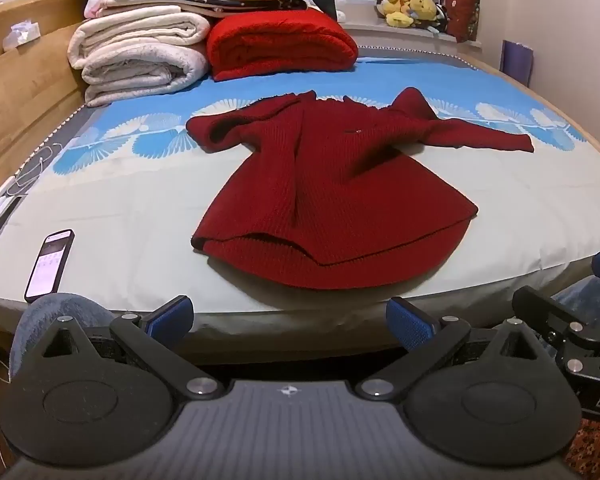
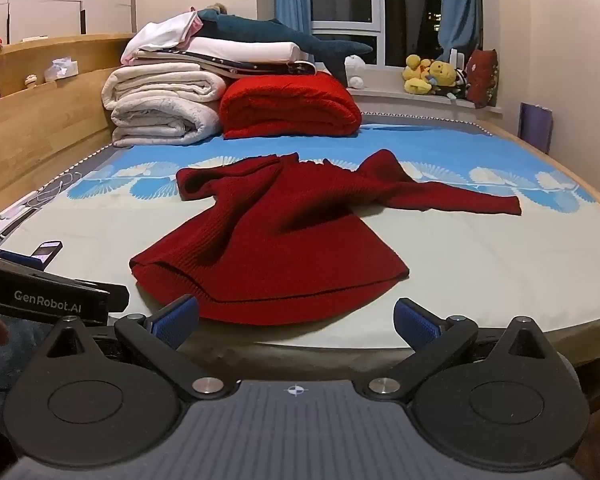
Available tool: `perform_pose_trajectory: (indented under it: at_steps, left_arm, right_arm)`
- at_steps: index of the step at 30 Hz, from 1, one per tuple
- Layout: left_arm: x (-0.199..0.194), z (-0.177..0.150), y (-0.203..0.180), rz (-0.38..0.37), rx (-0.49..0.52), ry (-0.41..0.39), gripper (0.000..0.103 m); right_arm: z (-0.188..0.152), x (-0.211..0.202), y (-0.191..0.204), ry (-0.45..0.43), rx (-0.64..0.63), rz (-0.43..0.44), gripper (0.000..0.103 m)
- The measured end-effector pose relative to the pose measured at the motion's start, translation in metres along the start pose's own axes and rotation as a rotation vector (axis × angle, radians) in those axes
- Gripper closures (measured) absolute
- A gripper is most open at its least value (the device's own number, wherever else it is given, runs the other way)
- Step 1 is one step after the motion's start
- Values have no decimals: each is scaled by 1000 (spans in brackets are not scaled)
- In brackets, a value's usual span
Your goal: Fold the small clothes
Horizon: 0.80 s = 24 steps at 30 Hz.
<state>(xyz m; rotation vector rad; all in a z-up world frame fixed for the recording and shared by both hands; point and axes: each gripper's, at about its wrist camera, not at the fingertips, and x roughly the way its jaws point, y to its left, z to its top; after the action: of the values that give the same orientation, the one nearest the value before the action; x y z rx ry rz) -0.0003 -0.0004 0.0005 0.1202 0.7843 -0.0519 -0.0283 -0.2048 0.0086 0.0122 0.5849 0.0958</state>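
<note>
A small dark red knitted sweater (image 1: 332,184) lies spread on the bed, hem toward me, sleeves out to both sides, the left sleeve bunched. It also shows in the right wrist view (image 2: 276,248). My left gripper (image 1: 290,318) is open and empty, held at the bed's near edge just short of the hem. My right gripper (image 2: 296,320) is open and empty, also just short of the hem. The right gripper's body shows at the right edge of the left wrist view (image 1: 572,328); the left one shows at the left of the right wrist view (image 2: 48,292).
A phone (image 1: 50,266) lies on the bed sheet (image 1: 120,216) at the near left. Folded white blankets (image 1: 140,56) and a folded red blanket (image 1: 280,46) are stacked at the far left by the wooden headboard (image 1: 16,92). Stuffed toys (image 1: 412,12) sit on the windowsill.
</note>
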Motion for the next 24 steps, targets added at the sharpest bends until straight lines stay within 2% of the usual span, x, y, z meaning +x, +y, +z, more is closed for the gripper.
perform_pose_trajectory:
  at_steps: [15,17,24]
  left_arm:
    - [3,-2,-4,-4,-4,-6,1]
    - [1,-4,-6,-2,-4,-8,0]
    - [2,-2,-3,-6,-4,-4,0]
  right_arm:
    - [-3,6,16,-1,-16,5,1]
    - [0,4,5,-3,-15,17,1]
    - [1,5,3,-3,-21,19,1]
